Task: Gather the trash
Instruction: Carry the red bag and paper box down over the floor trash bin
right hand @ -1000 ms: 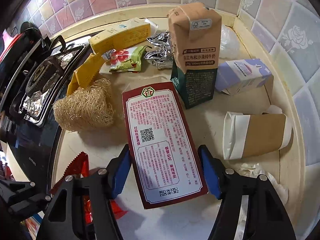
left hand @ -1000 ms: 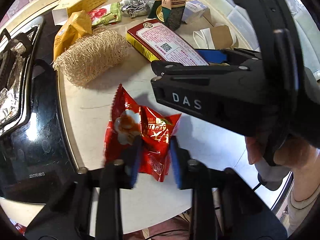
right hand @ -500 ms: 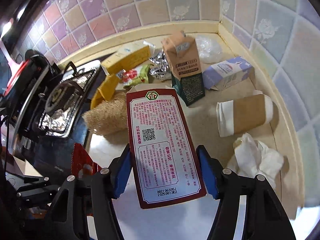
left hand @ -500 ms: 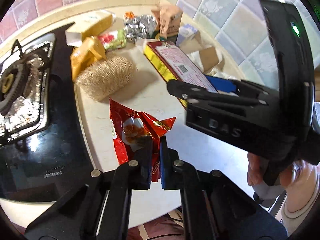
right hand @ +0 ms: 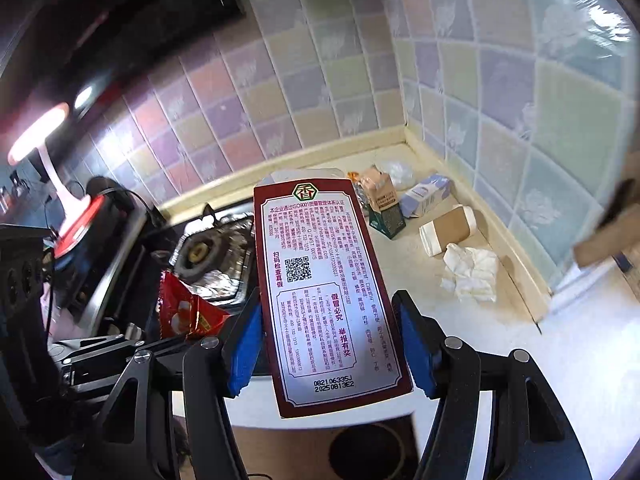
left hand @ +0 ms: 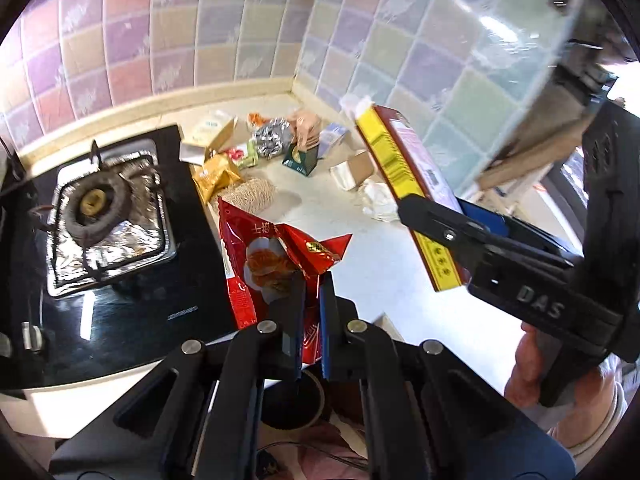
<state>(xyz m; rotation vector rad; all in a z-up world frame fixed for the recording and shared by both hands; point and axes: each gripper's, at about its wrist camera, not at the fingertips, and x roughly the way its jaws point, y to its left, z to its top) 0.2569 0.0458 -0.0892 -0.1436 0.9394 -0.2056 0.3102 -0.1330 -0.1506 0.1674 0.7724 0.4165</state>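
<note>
Nearest, a red snack wrapper [left hand: 280,264] is pinched between the closed jaws of the left gripper [left hand: 310,320] and is held clear of the counter [left hand: 380,264]. Beside it, a long red box [right hand: 324,292] is clamped across its width by the blue pads [right hand: 246,344] of the right gripper [right hand: 332,348]. Beyond, a crumpled tissue [right hand: 472,272], a flattened paper cup [right hand: 448,230] and 2 cartons are seen on the counter by the tiled wall [right hand: 520,100]. A foil-lined gas burner [left hand: 100,204] is seen further left.
</note>
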